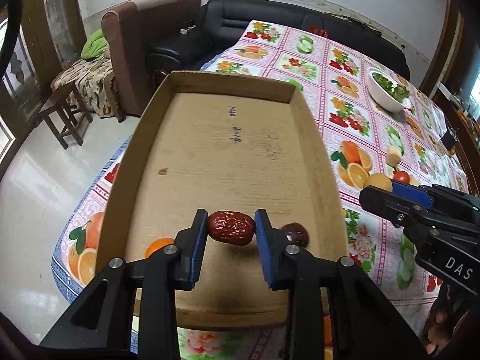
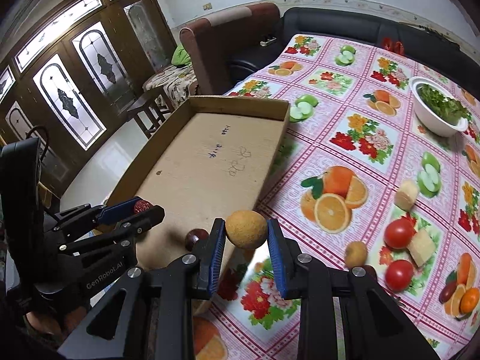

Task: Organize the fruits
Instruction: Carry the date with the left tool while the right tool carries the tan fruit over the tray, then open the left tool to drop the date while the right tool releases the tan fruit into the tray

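A wrinkled red date (image 1: 231, 227) hangs above the near end of a shallow cardboard tray (image 1: 303, 111), pinched between the blue pads of the left gripper (image 1: 231, 228). Beside it, the right gripper (image 2: 246, 230) clamps a round tan fruit (image 2: 246, 229) over the tray's near corner. A darker date (image 1: 295, 234) lies inside the tray, on a fruit-print tablecloth (image 2: 345, 150).

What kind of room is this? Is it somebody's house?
Most likely a home's living room: a black sofa and brown armchair stand behind a table with a fruit-print tablecloth, and wooden doors have patterned glass.
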Demonstrator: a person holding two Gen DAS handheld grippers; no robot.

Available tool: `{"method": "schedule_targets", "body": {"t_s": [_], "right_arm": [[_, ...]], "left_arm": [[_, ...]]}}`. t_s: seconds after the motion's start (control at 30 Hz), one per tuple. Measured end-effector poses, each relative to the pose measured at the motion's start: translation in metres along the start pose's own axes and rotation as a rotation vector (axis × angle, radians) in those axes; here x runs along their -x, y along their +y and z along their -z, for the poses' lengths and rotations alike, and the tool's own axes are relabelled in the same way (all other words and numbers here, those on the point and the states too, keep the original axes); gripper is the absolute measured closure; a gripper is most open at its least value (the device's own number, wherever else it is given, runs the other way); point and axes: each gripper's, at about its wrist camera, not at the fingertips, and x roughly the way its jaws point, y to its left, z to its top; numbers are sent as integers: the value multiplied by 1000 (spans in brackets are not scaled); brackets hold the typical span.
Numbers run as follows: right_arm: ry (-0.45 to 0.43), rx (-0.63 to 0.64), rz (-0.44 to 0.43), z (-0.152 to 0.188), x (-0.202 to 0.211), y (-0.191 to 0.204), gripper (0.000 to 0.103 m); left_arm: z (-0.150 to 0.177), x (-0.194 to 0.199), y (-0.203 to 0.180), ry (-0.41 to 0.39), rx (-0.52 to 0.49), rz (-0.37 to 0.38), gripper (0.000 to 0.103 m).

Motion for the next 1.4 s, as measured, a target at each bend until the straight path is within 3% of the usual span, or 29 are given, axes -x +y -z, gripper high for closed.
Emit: {"method": "schedule_targets", "body": {"t_s": [0.37,0.73,0.93,1.0,1.1,1.33,1.4], "right_arm": [[42,42,-79,-28,-48,29,75],[140,69,-37,-25,-98,33,74],[150,73,-40,-25,-99,34,71],[150,71,-40,-25,-98,35,71],[134,67,-39,-27,-92,34,69],[71,46,-47,-24,-58,26,67],[54,25,-52,-20,-46,19,66]], "left_arm": [[-8,-19,21,31,24,-35,74],[-2,-41,17,73,-10,-66,73],[-4,-41,20,91,1,-58,72],[-4,-39,22,89,10,-62,61],[-3,-34,24,84,24,-59,59],[-3,-15,22,42,38,-61,58],[-4,-11,19,31,39,-59,53]]}}
